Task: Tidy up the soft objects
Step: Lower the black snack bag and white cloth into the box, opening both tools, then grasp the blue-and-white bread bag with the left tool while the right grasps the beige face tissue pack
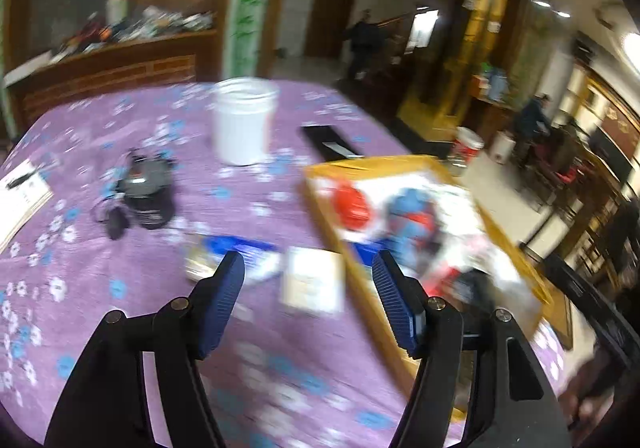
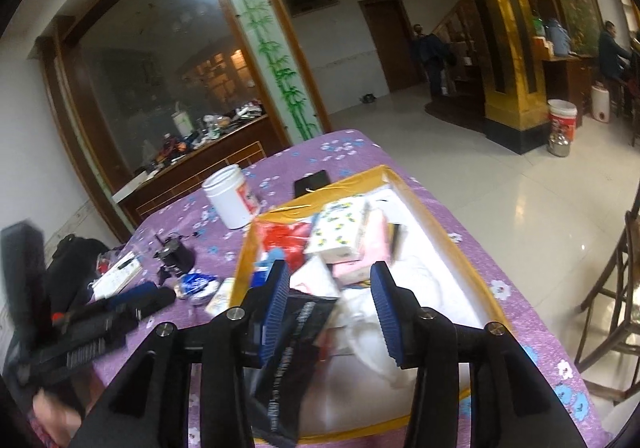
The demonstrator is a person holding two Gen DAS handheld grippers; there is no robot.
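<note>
The surface [image 1: 132,312] carried a tray [image 2: 436,232] heaped with soft packs. A tissue pack [image 1: 313,280] lay just beside it, light and squashy, best pinched across its middle. Left gripper [image 1: 308,302] and right gripper [image 2: 330,314] stood half-open, fingers empty.

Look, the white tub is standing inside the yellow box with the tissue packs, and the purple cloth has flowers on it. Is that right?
Not quite. The white tub stands outside the yellow box, on the purple cloth beside it, as the right wrist view shows. The tissue packs are in the box, and the cloth does have flowers.
</note>
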